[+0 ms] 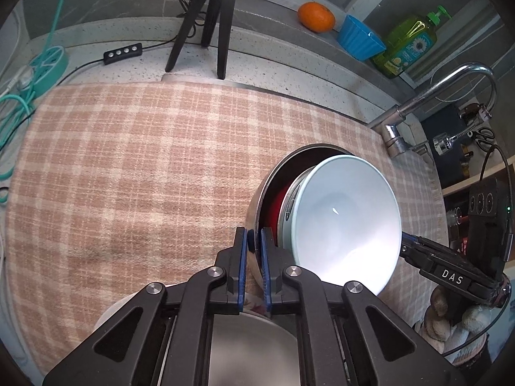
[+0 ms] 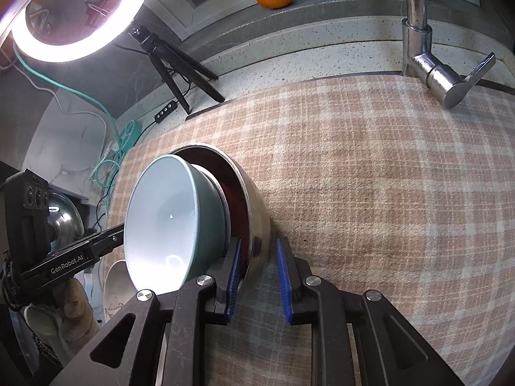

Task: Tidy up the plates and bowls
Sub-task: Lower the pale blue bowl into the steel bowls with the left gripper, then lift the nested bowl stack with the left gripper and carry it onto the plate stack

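Both grippers point steeply down at a nested stack of bowls carried tilted above the checked cloth (image 1: 135, 160) that covers the counter. The left gripper (image 1: 254, 244) has its blue pads (image 1: 264, 257) pinched together on the rim of the stainless steel bowl (image 1: 254, 222), one finger outside the wall and one inside, the jaws nearly closed on the thin metal. Inside that bowl sits a dark red bowl (image 1: 279, 206), and inside that a pale blue bowl (image 1: 347, 222), its white interior facing up and toward the cameras. The right gripper (image 2: 257, 257) straddles the opposite side of the steel bowl's rim (image 2: 257, 222); its left pad lies against the inner side, while the right pad stands a little apart from the outer wall, so I cannot tell whether it clamps. The stack sits toward the cloth's near edge on the faucet (image 1: 418, 103) side. A gloved hand (image 2: 74, 308) grips the left tool's handle in the right wrist view.
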Demonstrator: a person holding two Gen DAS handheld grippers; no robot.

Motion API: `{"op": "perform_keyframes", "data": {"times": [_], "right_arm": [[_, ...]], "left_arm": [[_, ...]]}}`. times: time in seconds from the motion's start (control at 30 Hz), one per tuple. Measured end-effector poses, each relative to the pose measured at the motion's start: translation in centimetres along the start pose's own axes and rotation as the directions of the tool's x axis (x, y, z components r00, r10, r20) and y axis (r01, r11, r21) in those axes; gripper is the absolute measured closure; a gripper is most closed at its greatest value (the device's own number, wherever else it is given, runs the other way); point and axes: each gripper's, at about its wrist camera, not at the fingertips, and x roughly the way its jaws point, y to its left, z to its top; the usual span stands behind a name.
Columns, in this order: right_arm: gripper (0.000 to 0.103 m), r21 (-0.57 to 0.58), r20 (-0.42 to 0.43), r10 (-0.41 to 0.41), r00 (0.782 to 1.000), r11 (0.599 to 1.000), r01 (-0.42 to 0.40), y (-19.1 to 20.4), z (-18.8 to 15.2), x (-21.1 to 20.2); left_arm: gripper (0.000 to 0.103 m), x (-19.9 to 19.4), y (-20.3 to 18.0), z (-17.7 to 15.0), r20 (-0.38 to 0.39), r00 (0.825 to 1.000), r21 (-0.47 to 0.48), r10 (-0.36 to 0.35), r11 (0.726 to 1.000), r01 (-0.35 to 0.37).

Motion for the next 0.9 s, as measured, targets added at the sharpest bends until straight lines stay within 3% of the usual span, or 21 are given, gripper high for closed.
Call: {"op": "perform_keyframes", "data": {"times": [0.1,0.9], "right_arm": [[0.091,-0.009,-0.007,0.000,1.000,1.000,0.000,0.3,0.0,0.2],[0.092,-0.055,0.008,-0.045,0.999,0.997,0.045,1.3,0.4,-1.3]], "left_arm": [[0.096,0.0,-0.1,0.0,0.000,1.000,0.004,0.001,1.000,-0.001],[0.096,-1.4,-1.2,0.3,0.032,0.999,0.027,0.013,1.000,-0.014]]}}
